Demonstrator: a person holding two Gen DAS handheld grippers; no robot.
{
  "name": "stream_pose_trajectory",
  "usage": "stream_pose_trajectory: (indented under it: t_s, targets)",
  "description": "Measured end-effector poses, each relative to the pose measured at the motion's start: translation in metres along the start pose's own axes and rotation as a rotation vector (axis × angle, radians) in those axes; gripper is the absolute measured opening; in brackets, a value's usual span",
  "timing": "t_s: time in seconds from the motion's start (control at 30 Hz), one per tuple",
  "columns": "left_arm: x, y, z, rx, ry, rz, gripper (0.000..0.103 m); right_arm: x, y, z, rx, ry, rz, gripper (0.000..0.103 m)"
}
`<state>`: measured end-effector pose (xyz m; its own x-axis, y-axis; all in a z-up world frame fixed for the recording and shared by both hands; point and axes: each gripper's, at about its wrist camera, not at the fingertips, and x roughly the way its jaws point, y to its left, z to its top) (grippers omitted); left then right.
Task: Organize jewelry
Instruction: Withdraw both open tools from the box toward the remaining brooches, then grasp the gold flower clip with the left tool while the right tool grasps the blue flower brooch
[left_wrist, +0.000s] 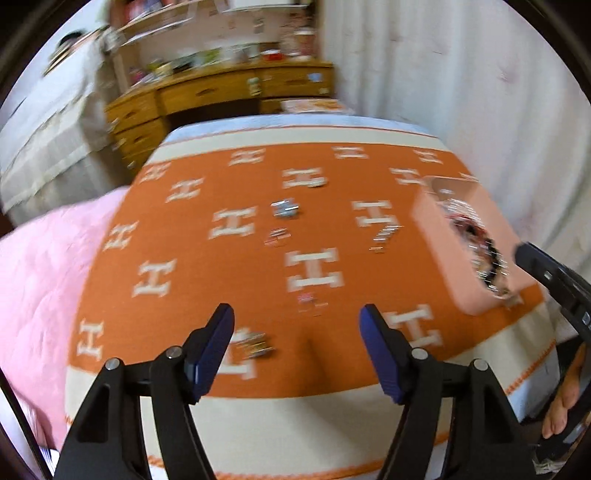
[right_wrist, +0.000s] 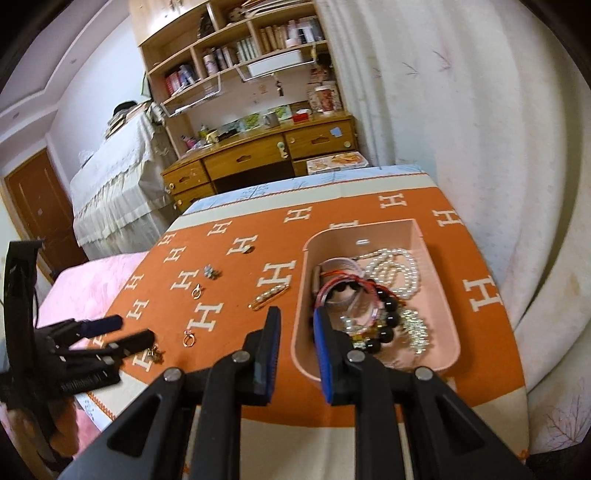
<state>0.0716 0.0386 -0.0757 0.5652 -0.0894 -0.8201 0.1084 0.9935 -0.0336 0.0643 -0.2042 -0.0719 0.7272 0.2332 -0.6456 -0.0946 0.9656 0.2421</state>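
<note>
A pink tray (right_wrist: 300, 332) on the orange H-patterned cloth (right_wrist: 229, 332) holds a pearl necklace (right_wrist: 395, 266), a black bead bracelet (right_wrist: 388, 314) and red cord bracelets (right_wrist: 340, 288). Loose on the cloth lie a gold bar clip (right_wrist: 267, 297), a ring (right_wrist: 189, 339), a brooch (right_wrist: 212, 273) and a gold charm (right_wrist: 156, 353). My right gripper (right_wrist: 296, 315) hovers over the tray's near left corner, its jaws a narrow gap apart with nothing between them. My left gripper (left_wrist: 295, 314) stands wide open and empty above the cloth's front, with the charm (left_wrist: 251, 341) by its left finger. The left wrist view is blurred.
A pink quilt (left_wrist: 44, 280) borders the cloth on the left and a white curtain (right_wrist: 480, 129) hangs to the right. Beyond the far edge stands a wooden desk (right_wrist: 251, 155) with cluttered shelves. A hand (left_wrist: 561, 402) holds the right gripper (left_wrist: 554, 280) at the edge of the left wrist view.
</note>
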Motion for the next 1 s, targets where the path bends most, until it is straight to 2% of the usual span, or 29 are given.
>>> stream_pose_trajectory:
  t_s: [0.13,0.23,0.33,0.37,0.4,0.47,0.63,0.77,0.87,1.0]
  targets:
    - [0.013,0.044,-0.002,-0.166,0.076,0.007,0.068,0.009,0.018,-0.004,-0.034,0.017,0.006,0.018]
    - [0.028,0.072,-0.002,-0.301,0.135,-0.042,0.068,0.016,0.029,-0.005,-0.057,0.035,0.023,0.018]
    - [0.044,0.084,-0.003,-0.380,0.188,-0.079,0.068,0.024,0.036,-0.006,-0.078,0.058,0.039,0.018]
    - [0.049,0.086,-0.004,-0.394,0.207,-0.093,0.066,0.025,0.037,-0.006,-0.084,0.063,0.041,0.018]
    - [0.054,0.086,-0.005,-0.406,0.229,-0.106,0.060,0.027,0.038,-0.006,-0.088,0.066,0.041,0.018]
    - [0.060,0.083,-0.006,-0.402,0.249,-0.101,0.053,0.027,0.038,-0.008,-0.094,0.067,0.038,0.018]
    - [0.071,0.070,-0.008,-0.364,0.298,-0.077,0.052,0.027,0.039,-0.008,-0.092,0.068,0.038,0.018]
    - [0.072,0.060,-0.007,-0.321,0.301,-0.047,0.051,0.030,0.037,-0.009,-0.089,0.078,0.043,0.018]
    - [0.074,0.054,-0.006,-0.288,0.304,-0.023,0.042,0.034,0.038,-0.011,-0.099,0.090,0.048,0.018]
    - [0.068,0.051,-0.010,-0.260,0.301,-0.027,0.031,0.037,0.040,-0.013,-0.114,0.098,0.051,0.018]
